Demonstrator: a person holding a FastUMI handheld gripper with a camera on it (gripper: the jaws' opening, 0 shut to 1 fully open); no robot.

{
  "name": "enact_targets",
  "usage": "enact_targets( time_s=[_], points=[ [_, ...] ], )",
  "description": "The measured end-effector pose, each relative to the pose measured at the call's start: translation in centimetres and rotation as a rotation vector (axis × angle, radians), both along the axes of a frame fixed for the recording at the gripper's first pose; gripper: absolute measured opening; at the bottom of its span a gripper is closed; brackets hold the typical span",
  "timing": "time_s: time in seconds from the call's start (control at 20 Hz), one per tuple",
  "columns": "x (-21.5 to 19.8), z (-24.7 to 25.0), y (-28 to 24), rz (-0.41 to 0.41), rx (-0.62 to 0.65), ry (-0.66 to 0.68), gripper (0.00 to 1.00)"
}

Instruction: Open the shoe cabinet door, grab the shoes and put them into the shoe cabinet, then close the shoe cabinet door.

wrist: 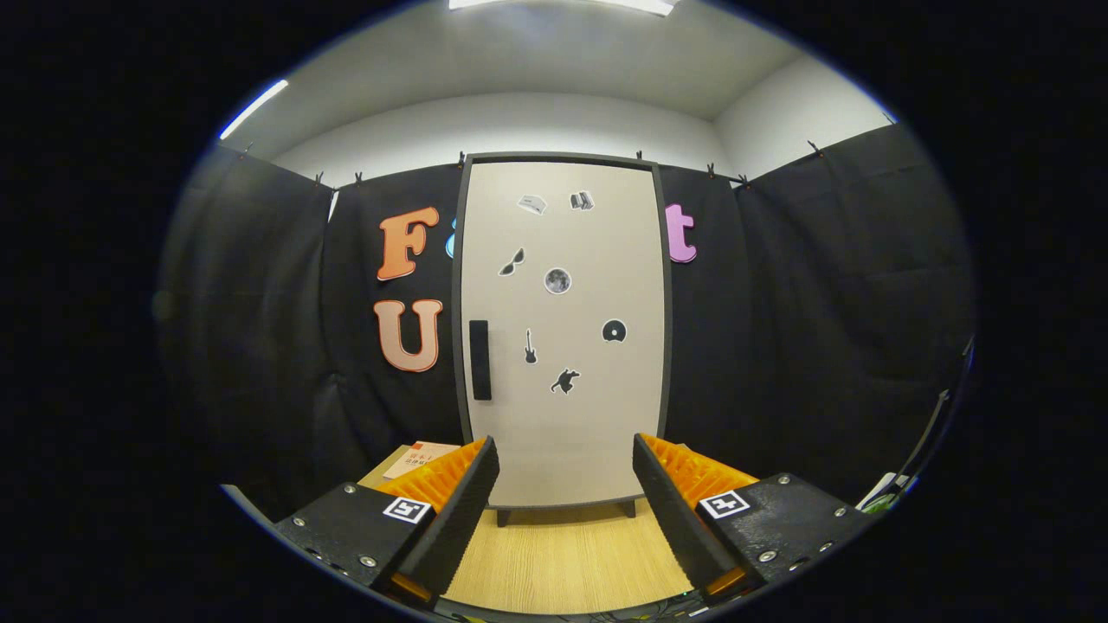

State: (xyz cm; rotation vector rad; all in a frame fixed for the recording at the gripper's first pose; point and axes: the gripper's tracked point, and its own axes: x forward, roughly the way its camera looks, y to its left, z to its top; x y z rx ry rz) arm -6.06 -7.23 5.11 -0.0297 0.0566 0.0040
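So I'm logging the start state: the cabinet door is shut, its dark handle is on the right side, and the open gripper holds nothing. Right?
Not quite. In the gripper view the handle sits on the left side of the cabinet door. The rest holds: the door is shut, and the gripper is open and holds nothing.

The shoe cabinet stands shut on the worktop, beyond the gripper. Its jaws are spread apart, holding nothing.
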Motion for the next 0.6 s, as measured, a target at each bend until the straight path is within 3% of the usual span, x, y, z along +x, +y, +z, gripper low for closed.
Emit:
enact_targets(
  time_s=[0.6],
  points=[
    [-0.43,0.51,0.01,0.007,0.0,-0.017,0.97]
  ],
)
